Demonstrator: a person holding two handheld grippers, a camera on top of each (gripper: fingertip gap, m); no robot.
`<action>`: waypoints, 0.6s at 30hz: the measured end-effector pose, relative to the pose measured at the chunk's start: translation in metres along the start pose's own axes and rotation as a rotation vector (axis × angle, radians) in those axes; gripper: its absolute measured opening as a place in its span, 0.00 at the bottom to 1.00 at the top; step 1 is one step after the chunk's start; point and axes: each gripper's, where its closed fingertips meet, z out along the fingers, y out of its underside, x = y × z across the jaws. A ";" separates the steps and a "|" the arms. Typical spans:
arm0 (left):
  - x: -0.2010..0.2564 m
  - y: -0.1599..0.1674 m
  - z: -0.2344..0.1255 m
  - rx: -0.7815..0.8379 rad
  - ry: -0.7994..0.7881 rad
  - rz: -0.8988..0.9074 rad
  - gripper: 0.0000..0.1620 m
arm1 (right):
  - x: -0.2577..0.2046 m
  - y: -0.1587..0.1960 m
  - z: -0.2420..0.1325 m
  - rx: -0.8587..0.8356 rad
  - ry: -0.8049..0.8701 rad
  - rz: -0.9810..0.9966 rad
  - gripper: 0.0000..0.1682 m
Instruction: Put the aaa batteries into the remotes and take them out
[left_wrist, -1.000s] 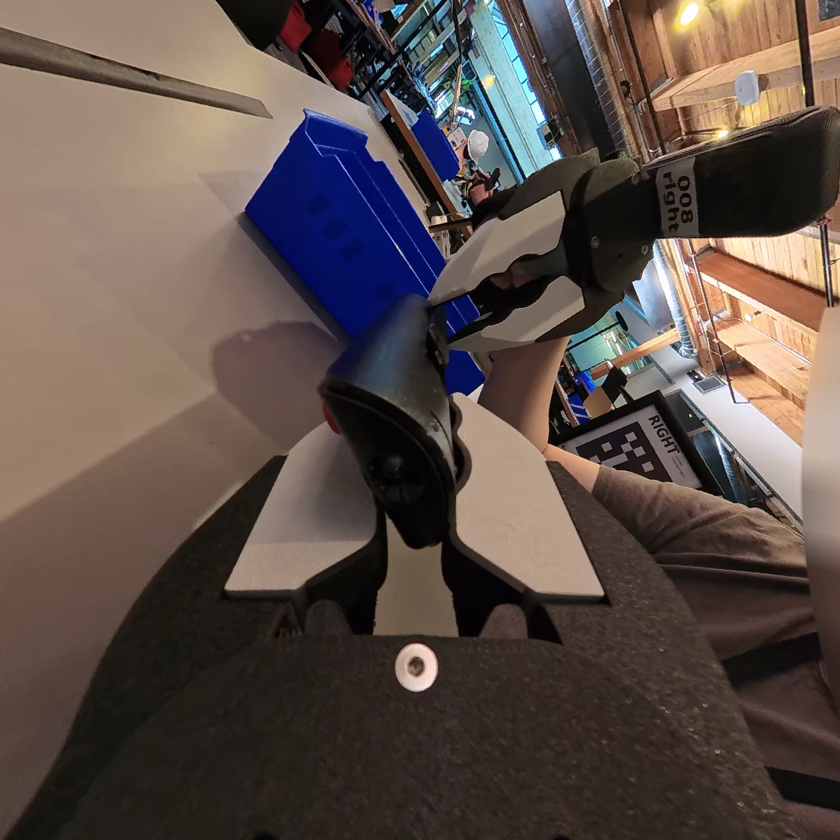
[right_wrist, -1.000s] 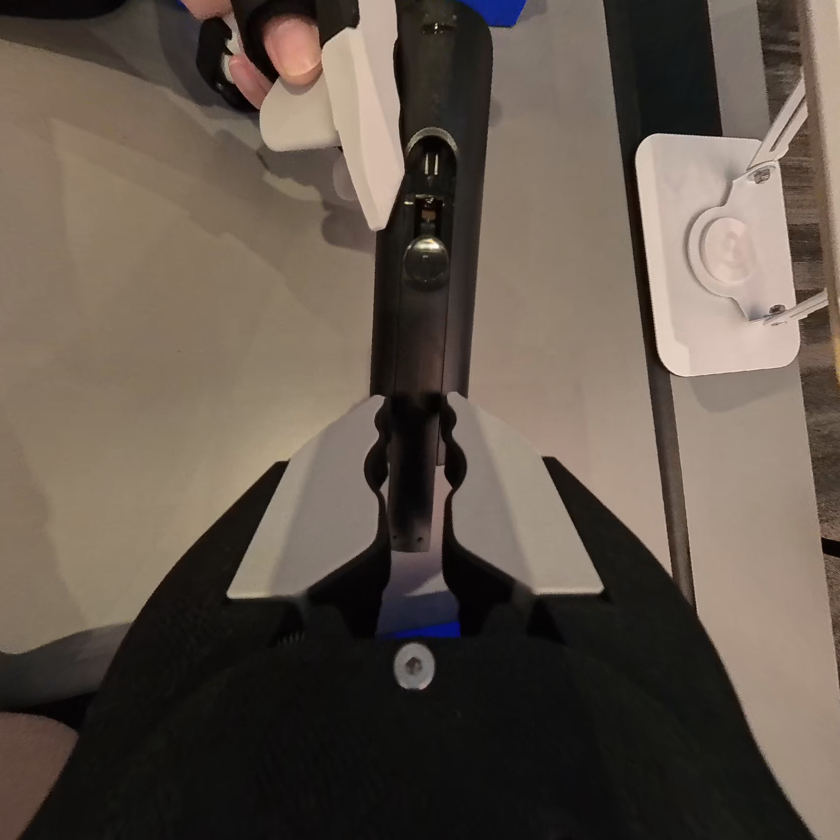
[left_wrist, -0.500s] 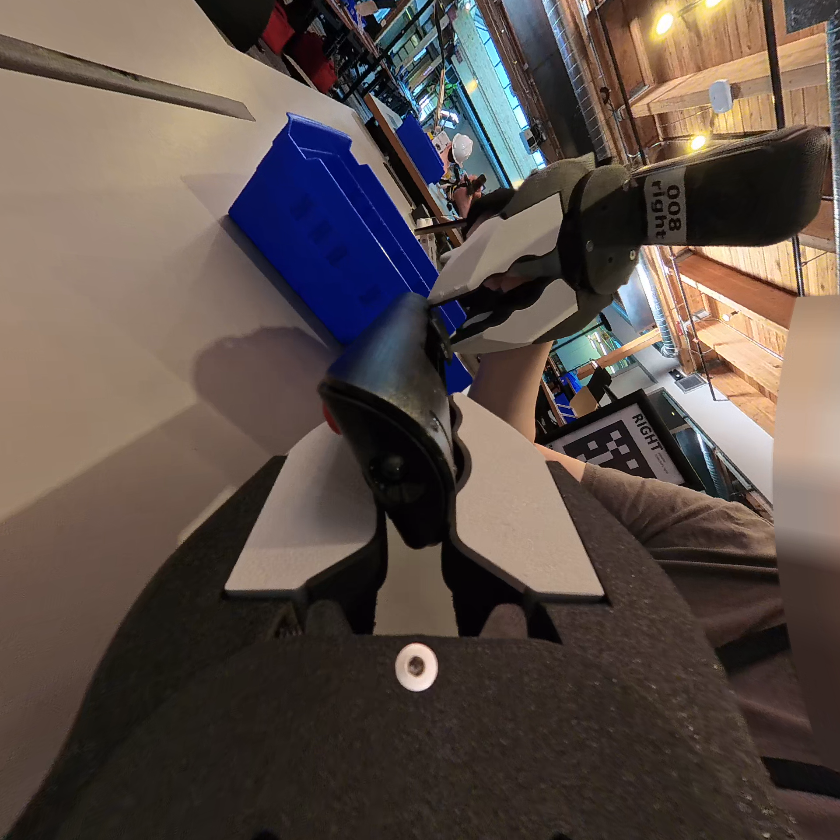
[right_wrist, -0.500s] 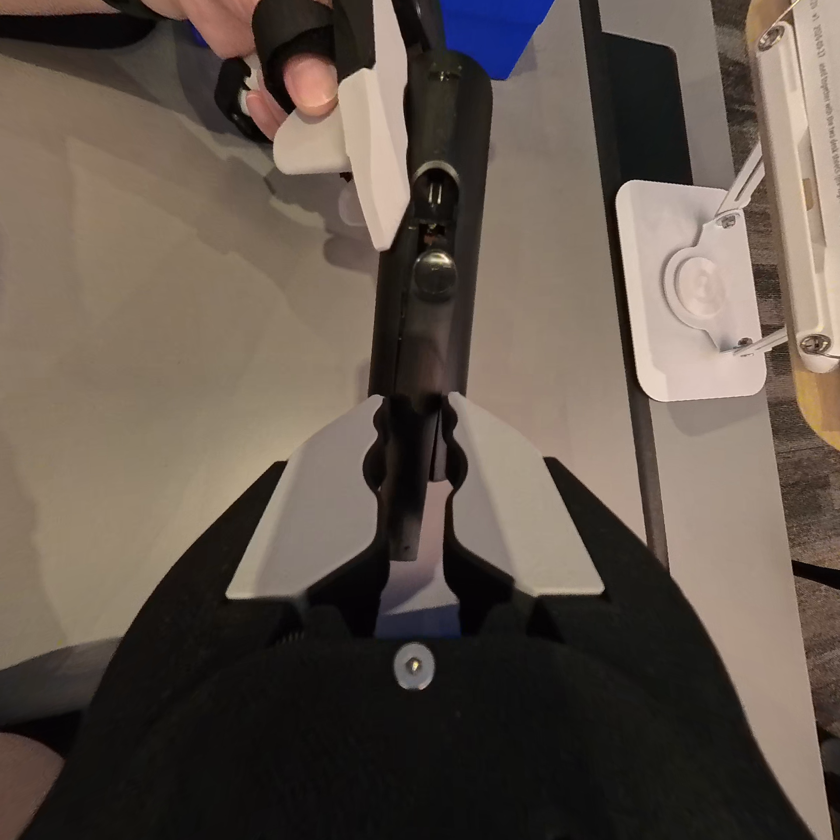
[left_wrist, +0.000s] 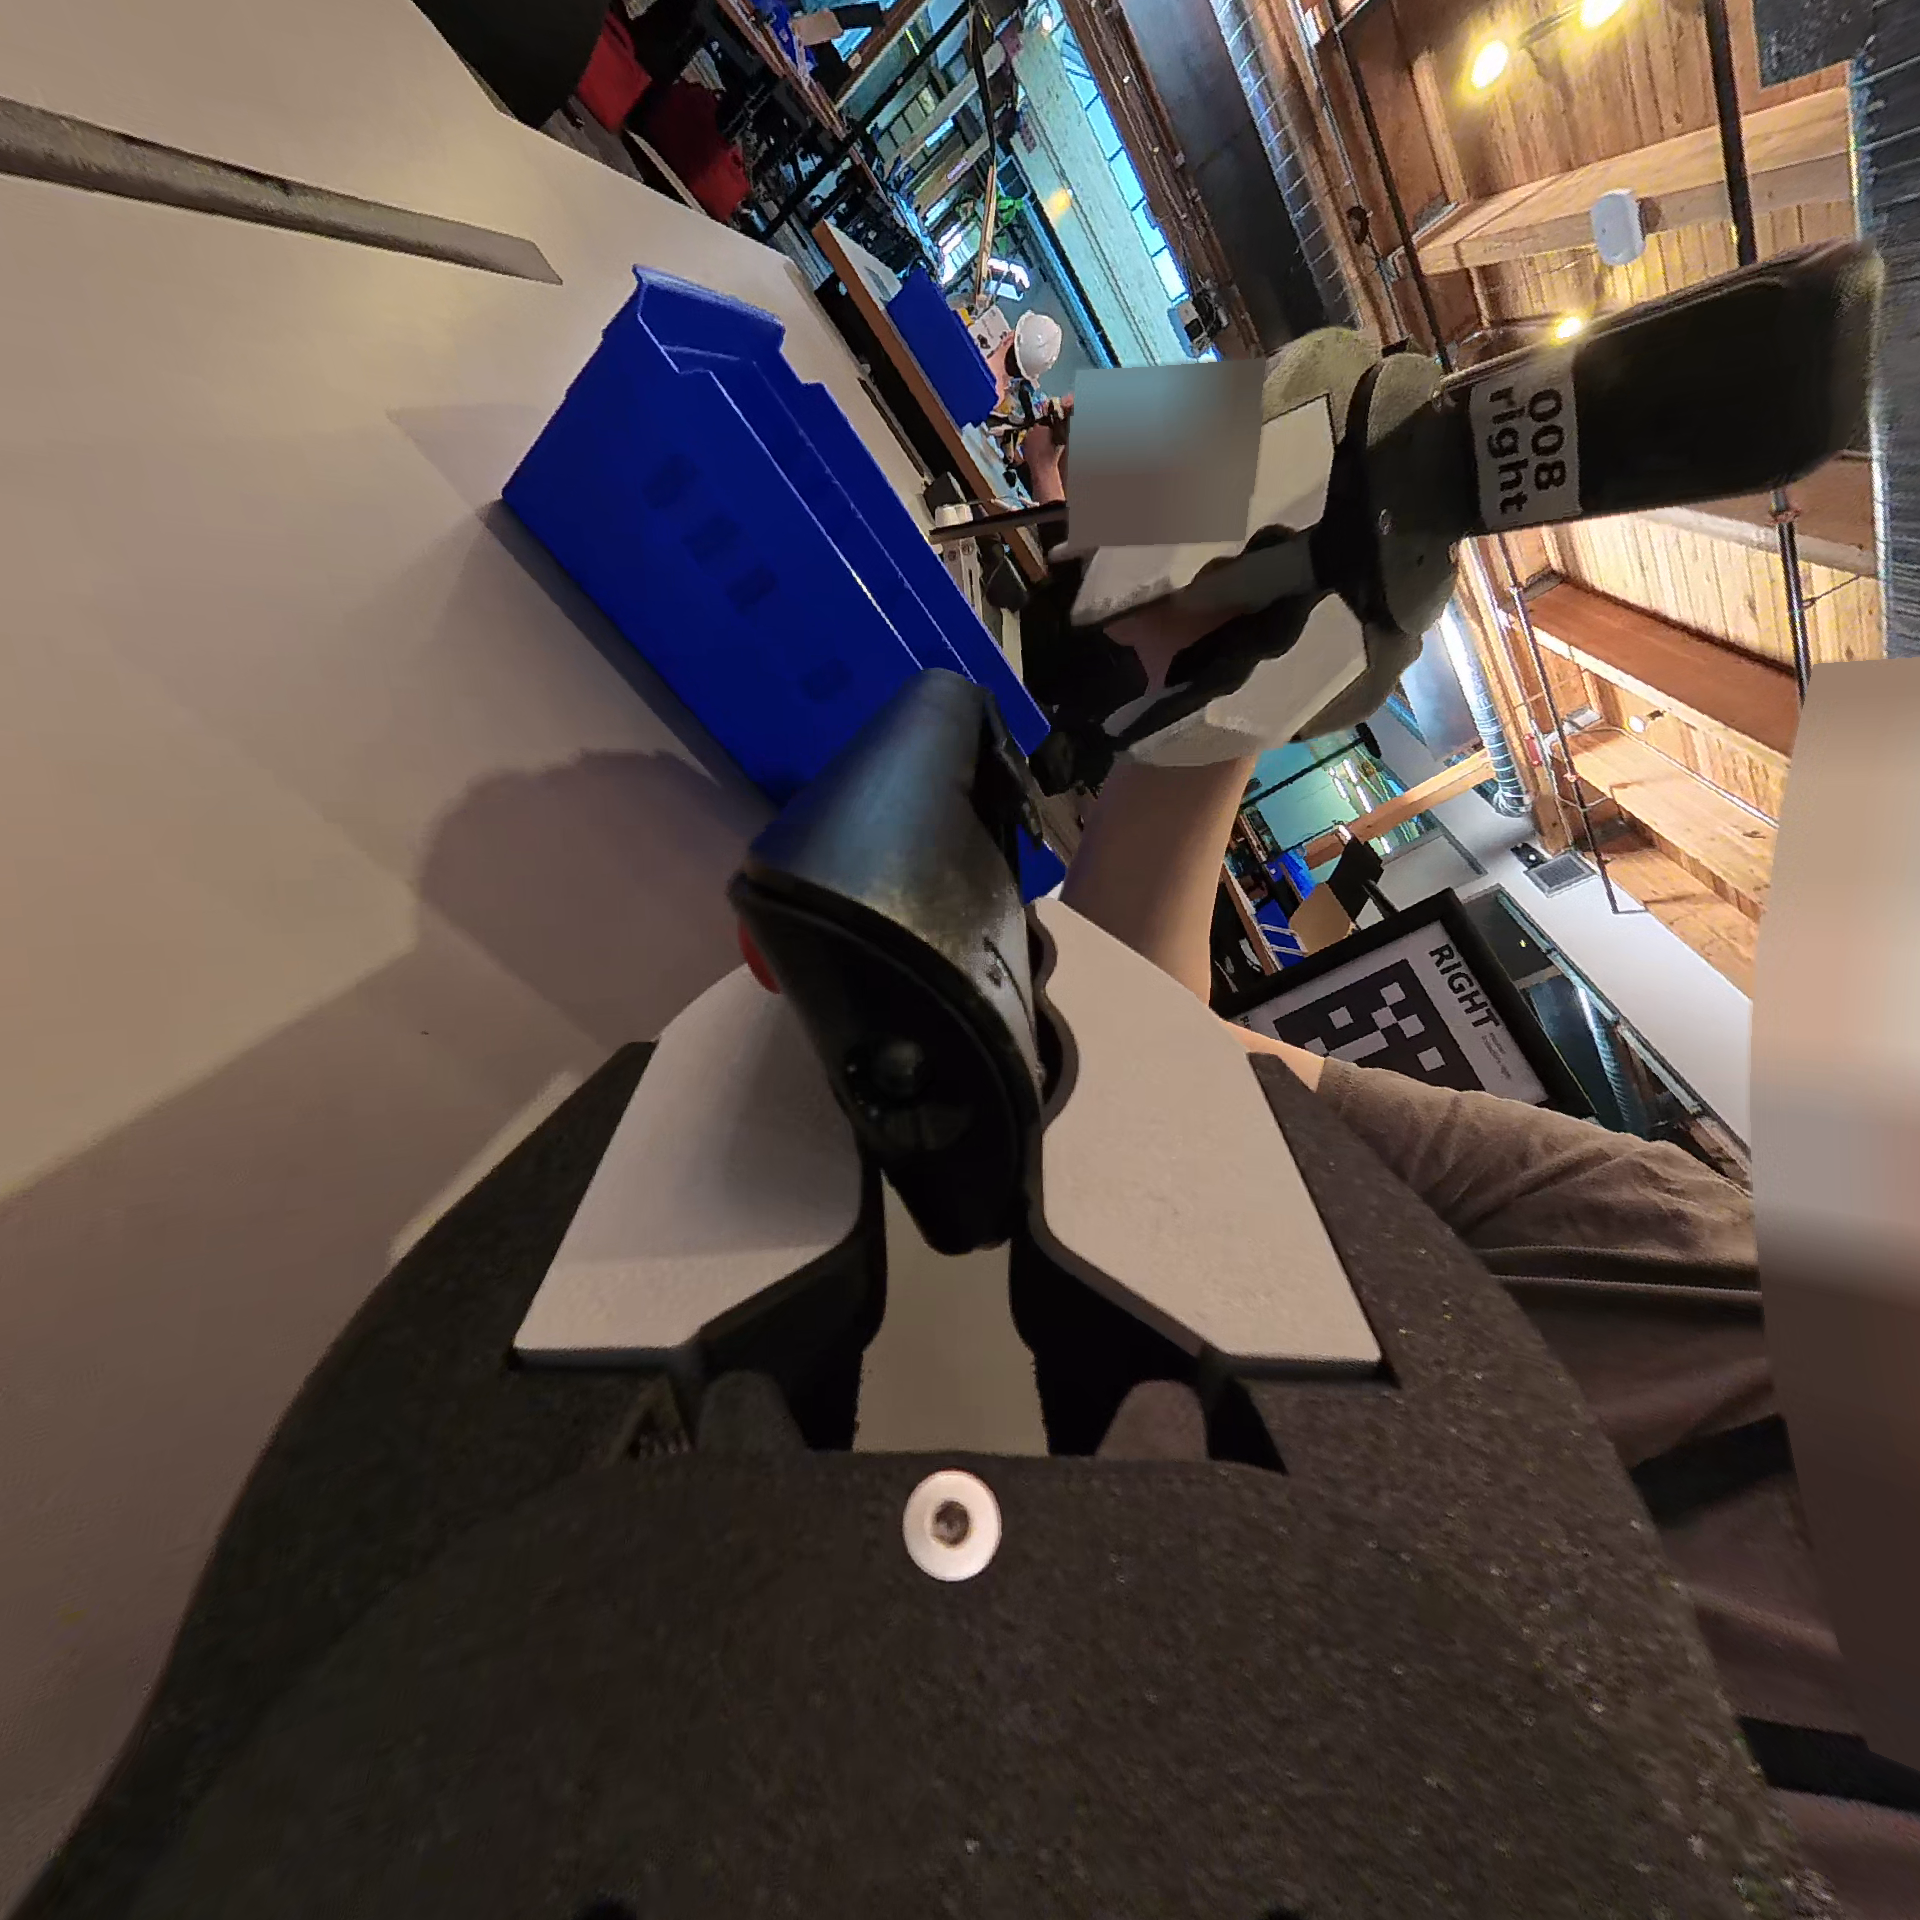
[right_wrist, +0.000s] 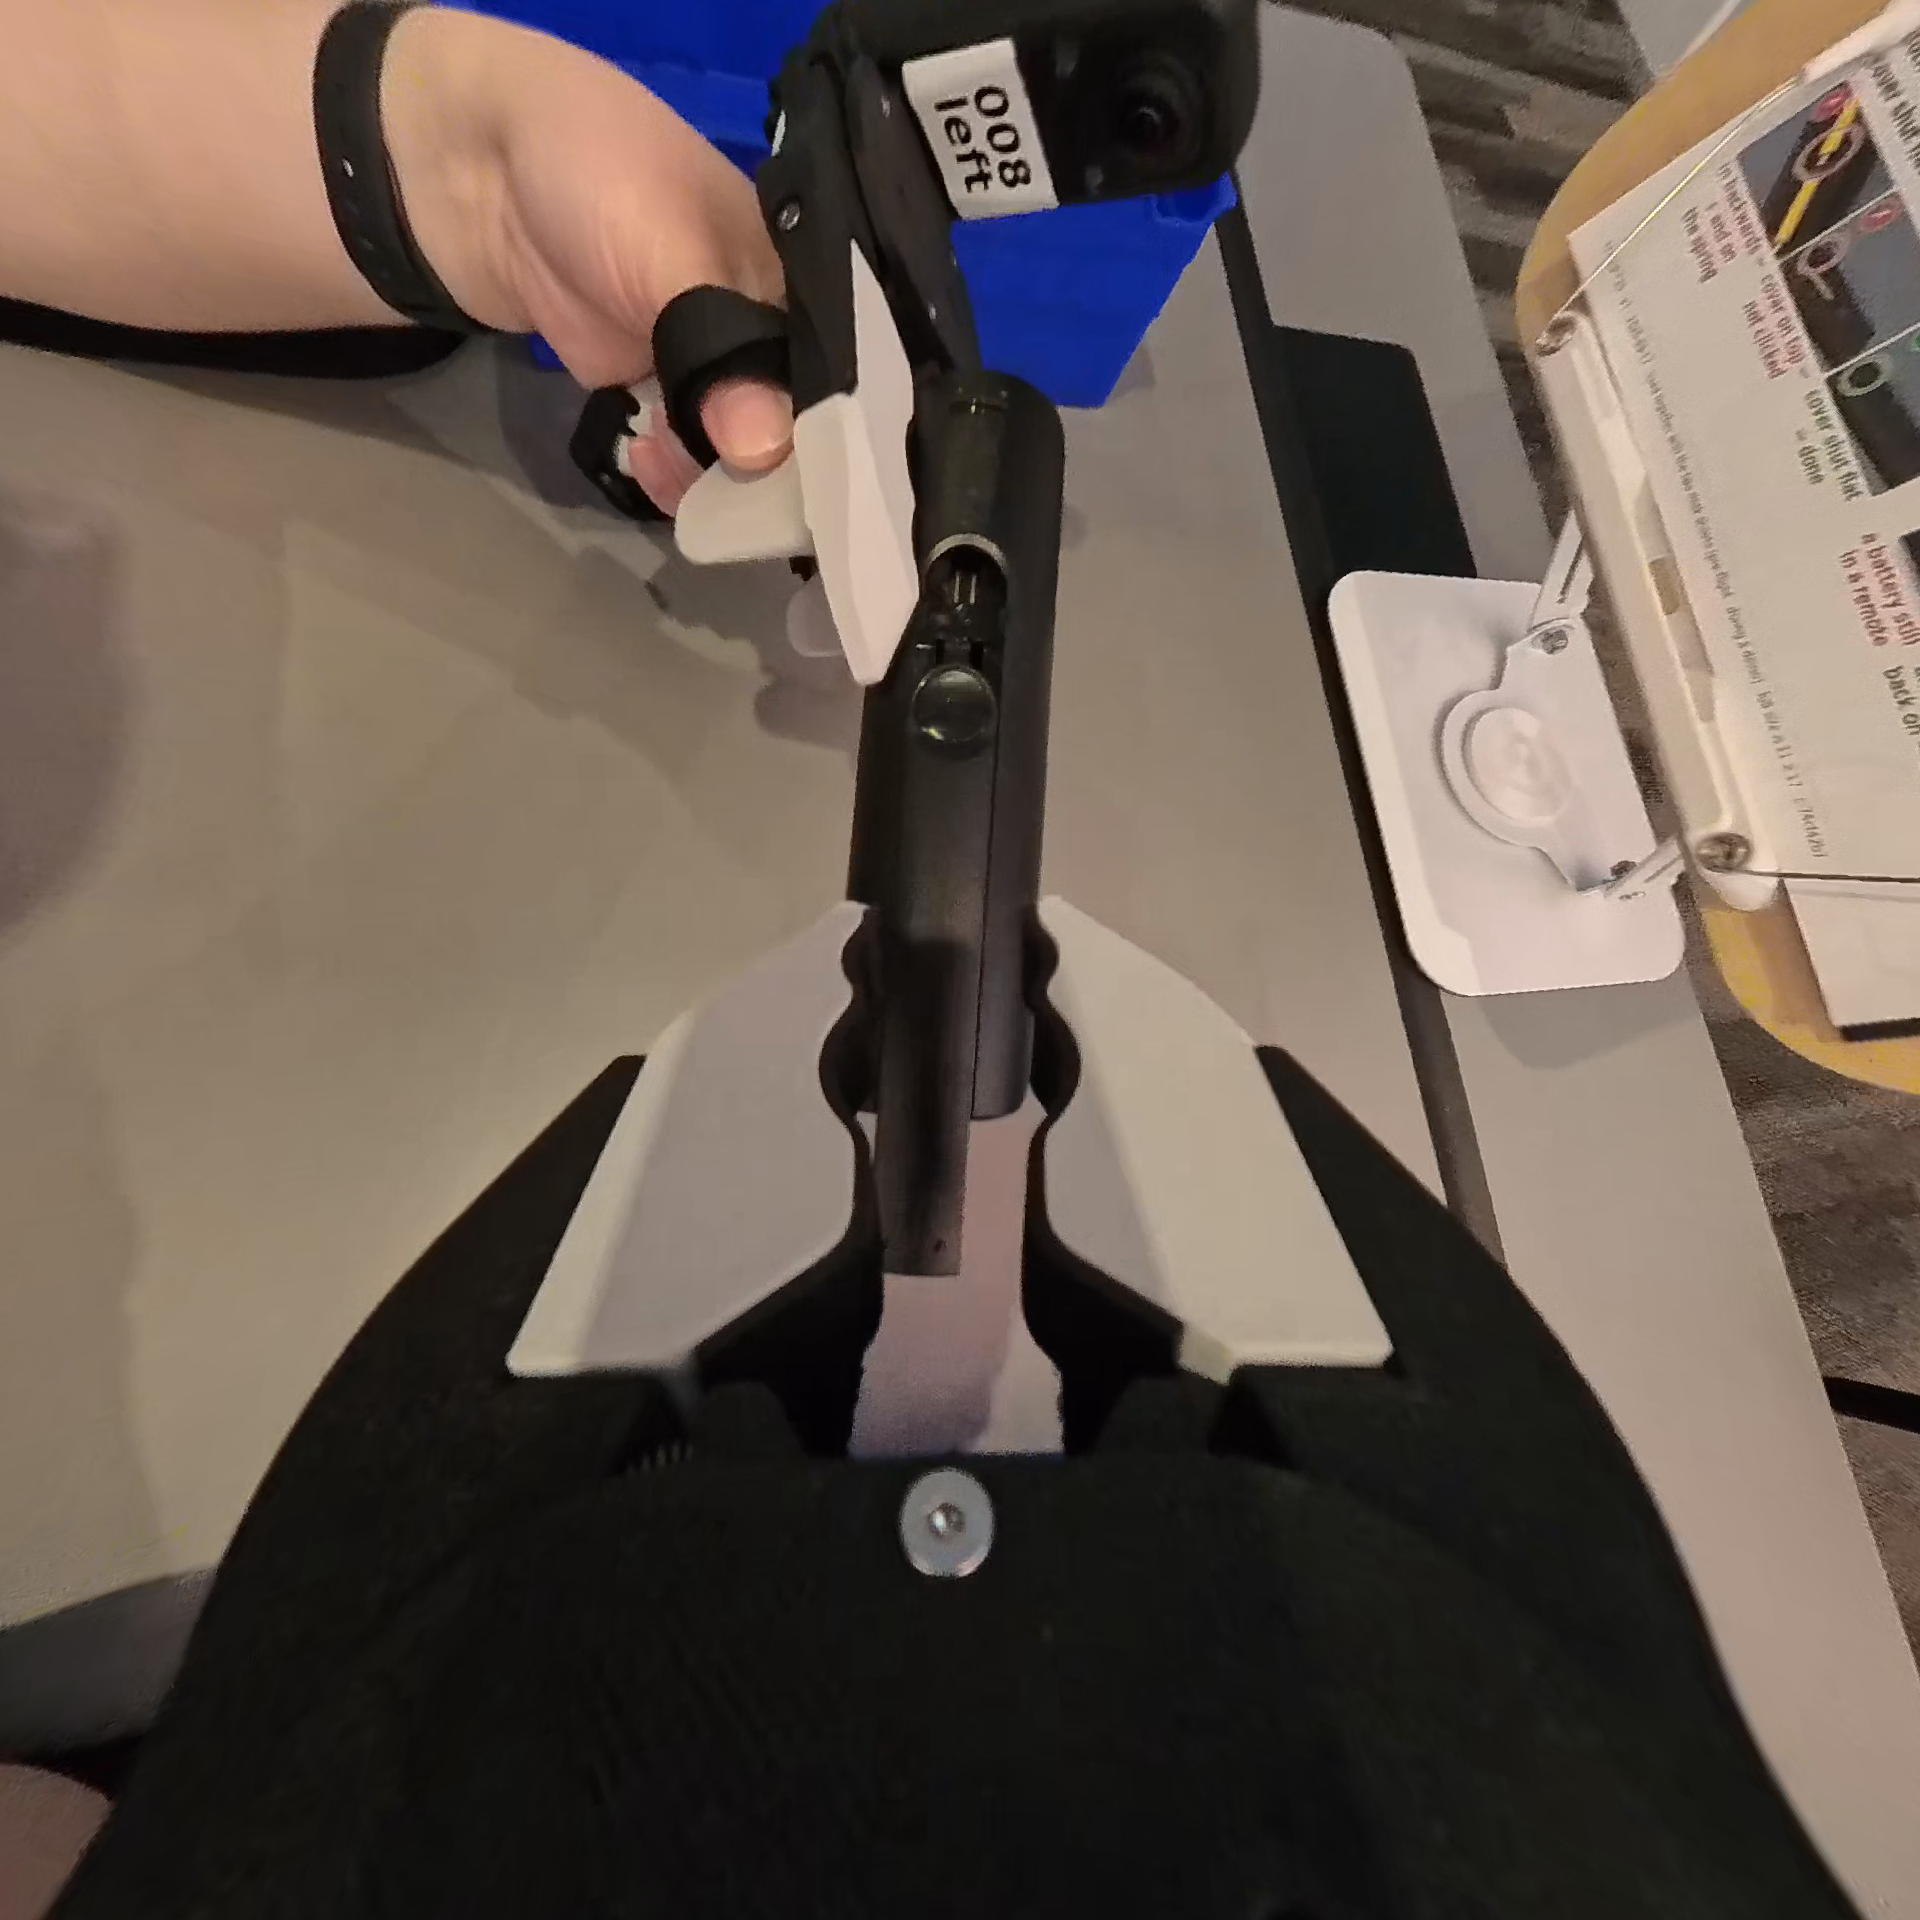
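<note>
Remote is up in the air over the grey surface, pinched at one end by the left claw, which looks like it's there just to keep it steady with the open battery bay facing the other tool. Right claw is closed on a thin black piece that sits along the remote's other end, my guess is the battery cover, though I can't tell if it's sliding on or off. You can see a spring contact and a round end inside the bay, maybe a battery, hard to say. Blue bin sits just behind on the surface, probably where the parts live.
</note>
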 end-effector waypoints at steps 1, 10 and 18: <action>0.000 -0.001 -0.001 0.006 -0.002 0.003 0.15 | 0.005 -0.002 -0.004 0.021 0.023 0.020 0.17; 0.018 -0.027 -0.027 0.111 -0.028 0.069 0.15 | 0.051 -0.009 -0.042 0.335 0.080 0.478 0.22; 0.045 -0.052 -0.064 0.210 -0.064 0.182 0.15 | 0.047 -0.019 -0.032 0.565 -0.205 0.786 0.20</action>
